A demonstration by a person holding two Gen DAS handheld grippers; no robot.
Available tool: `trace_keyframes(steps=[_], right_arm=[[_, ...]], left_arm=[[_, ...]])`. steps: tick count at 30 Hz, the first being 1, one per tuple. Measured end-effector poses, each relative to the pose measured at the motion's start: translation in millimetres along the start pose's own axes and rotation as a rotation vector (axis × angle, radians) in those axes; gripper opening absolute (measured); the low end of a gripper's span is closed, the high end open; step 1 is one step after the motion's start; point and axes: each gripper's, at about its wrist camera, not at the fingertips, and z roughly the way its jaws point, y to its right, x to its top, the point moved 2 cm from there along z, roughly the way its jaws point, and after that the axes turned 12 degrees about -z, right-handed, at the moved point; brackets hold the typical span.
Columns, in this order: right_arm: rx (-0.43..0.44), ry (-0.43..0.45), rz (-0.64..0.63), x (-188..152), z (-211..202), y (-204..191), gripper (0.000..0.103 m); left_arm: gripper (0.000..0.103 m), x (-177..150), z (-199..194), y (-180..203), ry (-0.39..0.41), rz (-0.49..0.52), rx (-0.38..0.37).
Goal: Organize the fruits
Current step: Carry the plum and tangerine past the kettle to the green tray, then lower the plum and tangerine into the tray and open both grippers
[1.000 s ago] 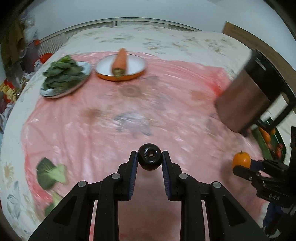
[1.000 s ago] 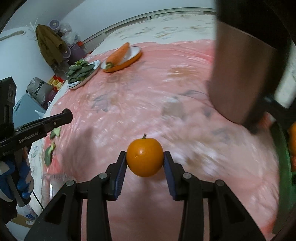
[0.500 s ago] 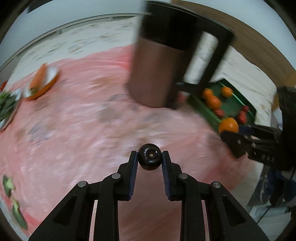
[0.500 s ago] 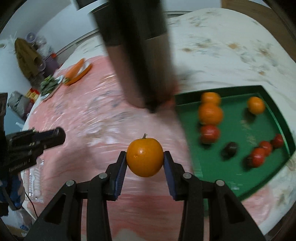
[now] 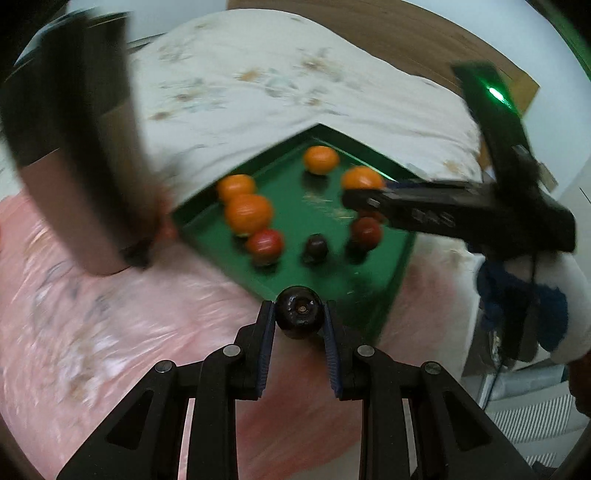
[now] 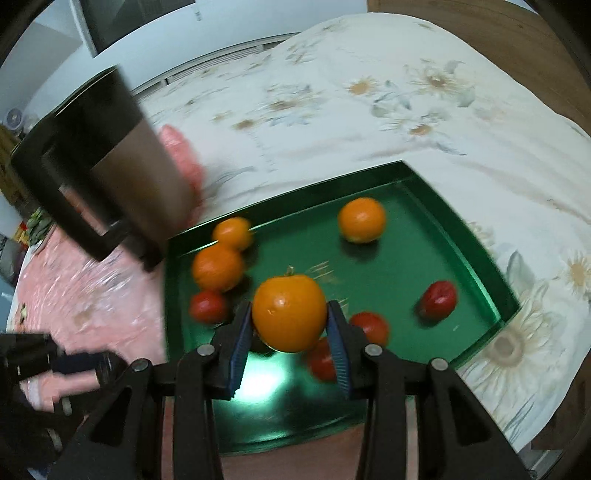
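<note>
Left claw (image 5: pixel 299 319) pinches a dark plum (image 5: pixel 299 317); right claw (image 6: pixel 290 319) clamps an orange (image 6: pixel 290 314).

The left claw (image 5: pixel 300 322) pinches a dark round fruit (image 5: pixel 299 312) — just short of the green tray (image 5: pixel 325 273).

It looked like a home: a surface (image 6: pixel 424 122) under a flowered cloth with pink plastic sheeting (image 5: pixel 74 332), a green tray (image 6: pixel 424 206) of fruit, a metal jug (image 6: pixel 122 166) at its left, wooden panelling (image 6: pixel 480 26) beyond.
</note>
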Motion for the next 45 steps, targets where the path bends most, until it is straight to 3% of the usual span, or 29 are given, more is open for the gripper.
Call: trace_keyframes(steps=[8,22,33,34,35,37,45], right_arm=[[-0.005,-0.014,0.009,6,26,31,0.069],[-0.003,-0.064,-0.022,-2,58,45,0.07],[-0.011,-0.06,-0.013,-5,54,44,0.07],[-0.015,-0.063,-0.012,-5,53,44,0.072],[-0.015,-0.062,-0.01,-6,52,44,0.084],[-0.024,-0.051,-0.008,-6,48,44,0.097],[-0.06,-0.014,-0.002,-9,26,43,0.103]], left_arm=[[0.022,7,38,38,-0.039,0.082,0.007],[0.022,2,75,45,-0.103,0.084,0.066],[0.024,1,80,48,-0.107,0.058,0.099],[0.026,1,81,49,-0.108,0.059,0.1],[0.027,0,80,50,-0.106,0.06,0.103],[0.034,-1,78,51,-0.093,0.062,0.11],[0.046,-4,59,50,-0.056,0.035,0.098]])
